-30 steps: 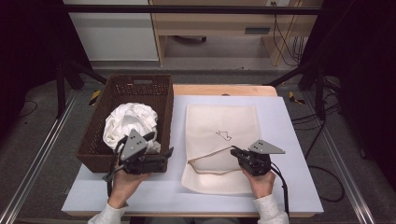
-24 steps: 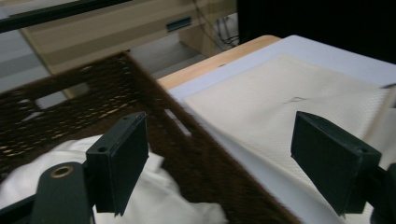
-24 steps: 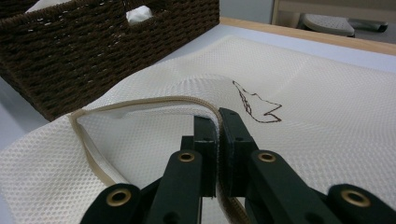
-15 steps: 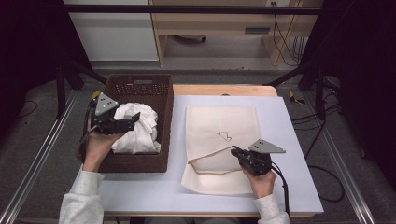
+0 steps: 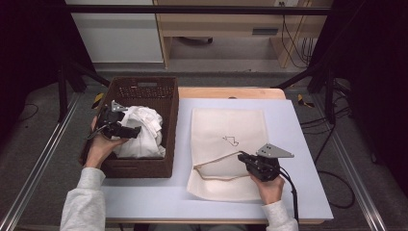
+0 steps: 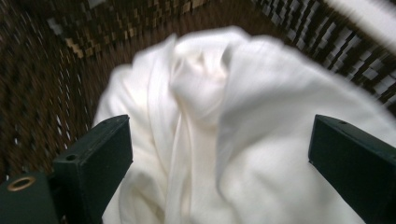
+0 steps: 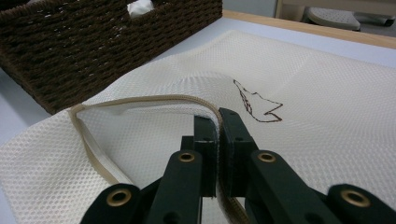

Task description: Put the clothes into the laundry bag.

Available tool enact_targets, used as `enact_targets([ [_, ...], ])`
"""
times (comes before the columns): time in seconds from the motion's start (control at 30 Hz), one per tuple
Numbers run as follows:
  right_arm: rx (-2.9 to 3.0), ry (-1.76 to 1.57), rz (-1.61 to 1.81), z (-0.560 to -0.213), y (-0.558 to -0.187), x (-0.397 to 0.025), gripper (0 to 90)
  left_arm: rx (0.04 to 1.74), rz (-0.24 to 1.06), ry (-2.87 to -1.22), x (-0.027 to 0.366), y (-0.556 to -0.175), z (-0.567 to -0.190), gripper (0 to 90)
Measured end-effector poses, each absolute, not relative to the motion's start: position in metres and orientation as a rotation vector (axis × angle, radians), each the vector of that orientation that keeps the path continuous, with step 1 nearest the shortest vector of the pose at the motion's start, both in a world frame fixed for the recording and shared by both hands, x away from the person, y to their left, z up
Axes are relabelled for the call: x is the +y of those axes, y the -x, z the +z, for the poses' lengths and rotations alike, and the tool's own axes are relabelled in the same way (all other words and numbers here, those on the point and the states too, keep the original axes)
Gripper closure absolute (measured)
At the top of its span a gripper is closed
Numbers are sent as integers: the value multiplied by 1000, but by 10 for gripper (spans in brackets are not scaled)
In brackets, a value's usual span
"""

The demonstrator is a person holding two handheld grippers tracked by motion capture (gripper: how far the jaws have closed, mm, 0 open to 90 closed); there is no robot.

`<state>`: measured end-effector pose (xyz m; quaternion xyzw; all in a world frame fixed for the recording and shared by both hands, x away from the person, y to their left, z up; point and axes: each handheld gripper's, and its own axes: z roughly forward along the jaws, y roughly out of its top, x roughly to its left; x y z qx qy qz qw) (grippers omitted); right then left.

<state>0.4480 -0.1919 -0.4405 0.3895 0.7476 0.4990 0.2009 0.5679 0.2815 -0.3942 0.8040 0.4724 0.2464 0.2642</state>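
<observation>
— Left side?

— Left gripper [image 5: 126, 130] inside the brown wicker basket [image 5: 144, 89], over the white cloth [image 5: 142, 132]. Jaws wide apart, 1 on each side of the crumpled cloth [image 6: 224, 130] in the left gripper view; touching it or just above, impossible to tell. Woven basket wall [image 6: 51, 51] right behind the cloth, slightly blurred.

— And the right?

— Right gripper [image 5: 244, 158] low over the cream mesh bag [image 5: 231, 120], on the pale blue table top [image 5: 298, 130]. Jaws together, clamped on the bag's tan zipper edge [image 7: 154, 99]. Edge lifted off the lower layer, so the mouth of the bag [image 7: 140, 135] gapes a little toward the basket.

— Bag position?

— Flat on the table, just right of the basket, not touching it. Small brown stitched mark [image 7: 257, 107] on the top layer, just beyond the right gripper [image 7: 217, 116] tips. Corner of the basket [image 7: 107, 46] at upper left in the right gripper view, with a scrap of white cloth [image 7: 140, 7] peeking over the rim.

— Grippers close together?

— Well apart: 1 in the basket, 1 at the near part of the bag.
</observation>
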Motion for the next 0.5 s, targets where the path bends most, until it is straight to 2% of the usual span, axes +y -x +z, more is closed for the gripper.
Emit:
enact_targets([
  [0.3, 2088, -1091, 1387, -441, -448, -192, 863, 1310, 612, -2246, 279, -576, -416, 16],
  [0.5, 2100, -1092, 1369, -443, -449, -192, 863, 1351, 466, -2259, 279, -582, -428, 34],
])
